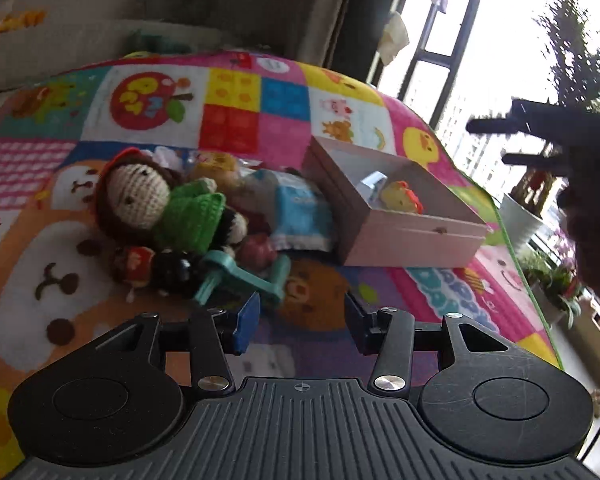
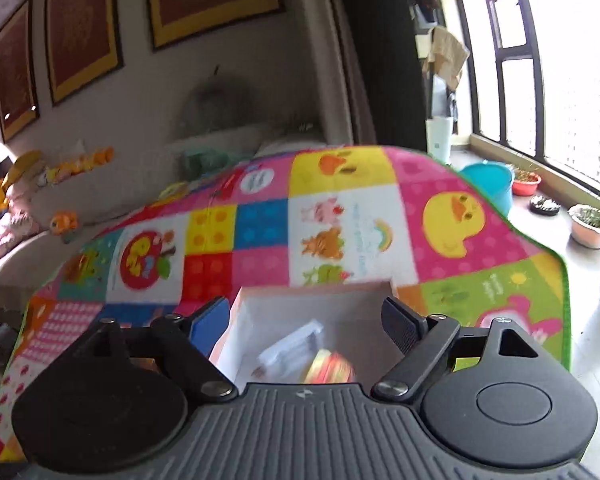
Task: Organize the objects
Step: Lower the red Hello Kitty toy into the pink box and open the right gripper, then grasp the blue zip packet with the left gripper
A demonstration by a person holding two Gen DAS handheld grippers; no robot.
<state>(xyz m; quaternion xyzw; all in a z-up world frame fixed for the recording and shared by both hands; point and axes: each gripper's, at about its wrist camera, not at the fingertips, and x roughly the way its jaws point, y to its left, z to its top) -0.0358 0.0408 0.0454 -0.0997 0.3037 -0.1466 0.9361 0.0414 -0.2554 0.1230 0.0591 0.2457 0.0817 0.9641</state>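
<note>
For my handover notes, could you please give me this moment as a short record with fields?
surface: patterned play mat
container: open pink box, on the mat
in box: yellow toy and white item
outside box: pile beside it, with crochet doll, teal plastic toy, blue packet
left gripper: open, empty, near the pile
right gripper: open, empty, above the box

Toy pile [image 1: 188,224] ahead-left of left tongs [image 1: 300,320]; box [image 1: 392,208] ahead-right, w/ toy [image 1: 402,196] inside. Box directly under right tongs [image 2: 300,324]. All on mat [image 1: 228,104].
</note>
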